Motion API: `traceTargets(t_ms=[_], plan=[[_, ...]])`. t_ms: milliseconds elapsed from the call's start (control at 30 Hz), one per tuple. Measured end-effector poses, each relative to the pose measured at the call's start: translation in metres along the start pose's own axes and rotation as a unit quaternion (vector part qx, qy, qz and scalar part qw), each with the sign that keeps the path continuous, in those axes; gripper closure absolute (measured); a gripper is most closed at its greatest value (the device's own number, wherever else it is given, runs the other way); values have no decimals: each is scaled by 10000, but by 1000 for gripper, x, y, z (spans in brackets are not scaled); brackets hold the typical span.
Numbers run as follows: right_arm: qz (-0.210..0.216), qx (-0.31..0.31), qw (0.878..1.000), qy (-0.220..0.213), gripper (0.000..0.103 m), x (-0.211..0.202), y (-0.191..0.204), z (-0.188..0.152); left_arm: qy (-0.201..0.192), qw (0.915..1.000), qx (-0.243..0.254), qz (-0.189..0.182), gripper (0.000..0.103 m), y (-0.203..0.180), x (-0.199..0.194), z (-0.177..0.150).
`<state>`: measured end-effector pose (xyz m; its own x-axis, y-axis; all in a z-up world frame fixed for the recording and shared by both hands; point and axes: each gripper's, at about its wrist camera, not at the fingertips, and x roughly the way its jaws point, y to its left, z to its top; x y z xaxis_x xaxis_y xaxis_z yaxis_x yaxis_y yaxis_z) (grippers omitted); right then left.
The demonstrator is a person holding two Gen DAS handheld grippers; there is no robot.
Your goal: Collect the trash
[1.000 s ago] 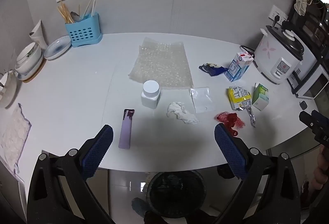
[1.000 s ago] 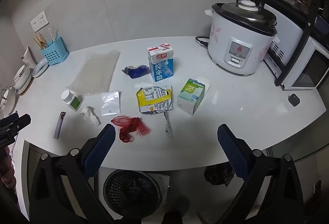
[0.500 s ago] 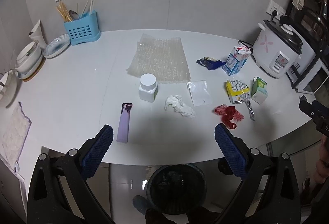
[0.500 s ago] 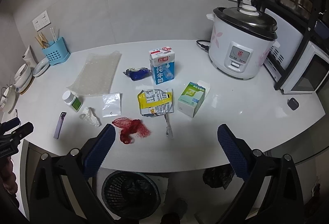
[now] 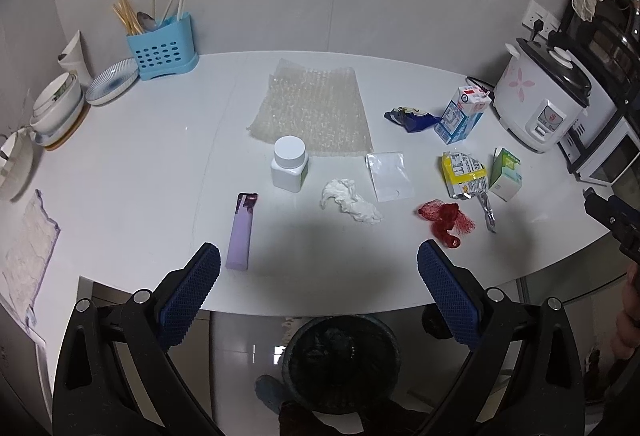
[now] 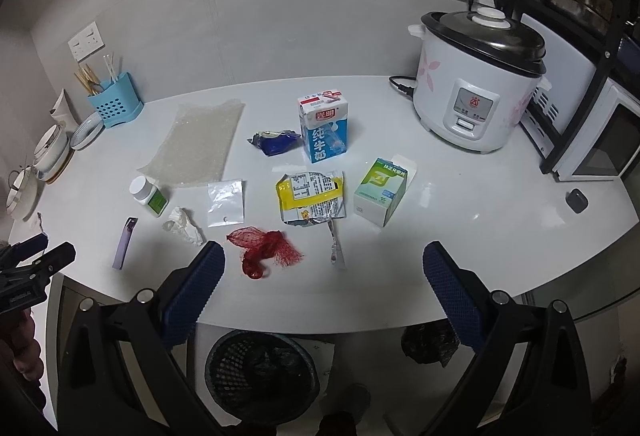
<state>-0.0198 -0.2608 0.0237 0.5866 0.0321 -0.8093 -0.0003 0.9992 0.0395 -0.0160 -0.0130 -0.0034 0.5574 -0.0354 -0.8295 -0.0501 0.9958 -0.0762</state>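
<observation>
Trash lies on the white counter [image 5: 140, 171]: a purple tube [image 5: 241, 231], a white pill bottle [image 5: 289, 169], a crumpled tissue [image 5: 350, 200], a clear bag [image 5: 389, 175], red netting [image 5: 445, 218], a yellow wrapper [image 5: 464, 175], a blue wrapper [image 5: 410, 118], a milk carton [image 5: 462, 114], a green box [image 5: 506, 173] and bubble wrap [image 5: 316, 111]. My left gripper [image 5: 318, 284] is open and empty above the counter's front edge. My right gripper [image 6: 324, 284] is open and empty near the red netting [image 6: 264, 250]. A black mesh bin [image 6: 262, 376] stands on the floor below.
A rice cooker [image 6: 478, 91] stands at the back right beside a microwave [image 6: 592, 139]. A blue utensil holder [image 5: 162, 47], a plate and bowls [image 5: 58, 107] are at the back left. A cloth [image 5: 26, 252] lies at the left edge.
Both grippers have drawn back and up from the counter, so more of the counter and the bin shows. Nothing on the counter has moved.
</observation>
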Motion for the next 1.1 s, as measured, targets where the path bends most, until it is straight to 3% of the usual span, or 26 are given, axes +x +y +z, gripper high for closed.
traceTargets(t_ms=[1100], plan=[[-179, 68, 9998, 5, 8, -2, -2, 1, -23, 10000, 68, 18, 6, -1, -4, -5]])
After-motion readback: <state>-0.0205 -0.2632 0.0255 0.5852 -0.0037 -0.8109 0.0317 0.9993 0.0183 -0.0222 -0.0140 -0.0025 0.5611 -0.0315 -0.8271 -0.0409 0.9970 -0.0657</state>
